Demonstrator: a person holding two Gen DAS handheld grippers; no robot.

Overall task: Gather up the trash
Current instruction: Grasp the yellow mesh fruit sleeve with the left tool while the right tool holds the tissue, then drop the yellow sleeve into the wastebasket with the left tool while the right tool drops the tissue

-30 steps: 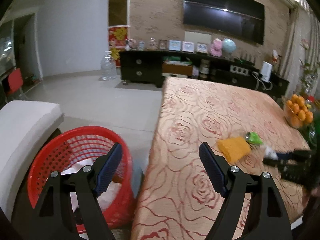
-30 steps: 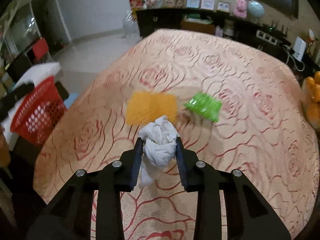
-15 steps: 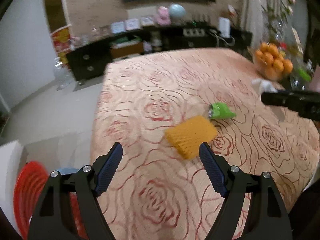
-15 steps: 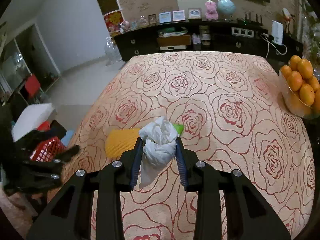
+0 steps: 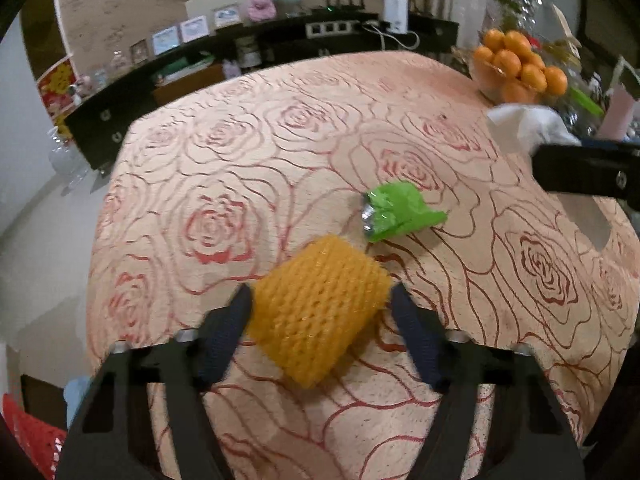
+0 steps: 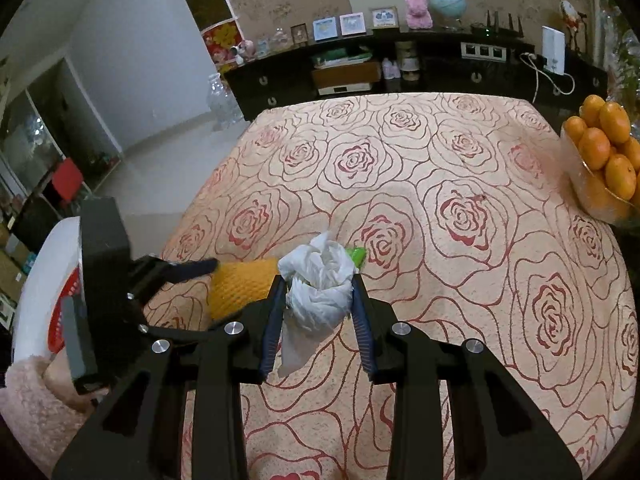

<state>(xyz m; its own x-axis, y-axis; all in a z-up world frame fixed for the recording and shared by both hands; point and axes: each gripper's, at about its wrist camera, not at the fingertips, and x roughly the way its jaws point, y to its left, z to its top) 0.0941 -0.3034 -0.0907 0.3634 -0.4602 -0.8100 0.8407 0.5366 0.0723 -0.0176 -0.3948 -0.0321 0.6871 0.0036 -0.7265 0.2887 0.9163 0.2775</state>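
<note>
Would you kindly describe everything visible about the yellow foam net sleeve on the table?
The yellow foam net sleeve is a short, squashed tube of soft-looking mesh, lying on its side on the rose-patterned tablecloth. It sits between the open left gripper's fingers, apart from the crumpled green wrapper beyond it.

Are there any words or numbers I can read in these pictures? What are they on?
None can be read.
Framed cards on the shelf: print too small.
Red poster with yellow shapes: blurred.
Green wrapper on the table: no lettering shows.
</note>
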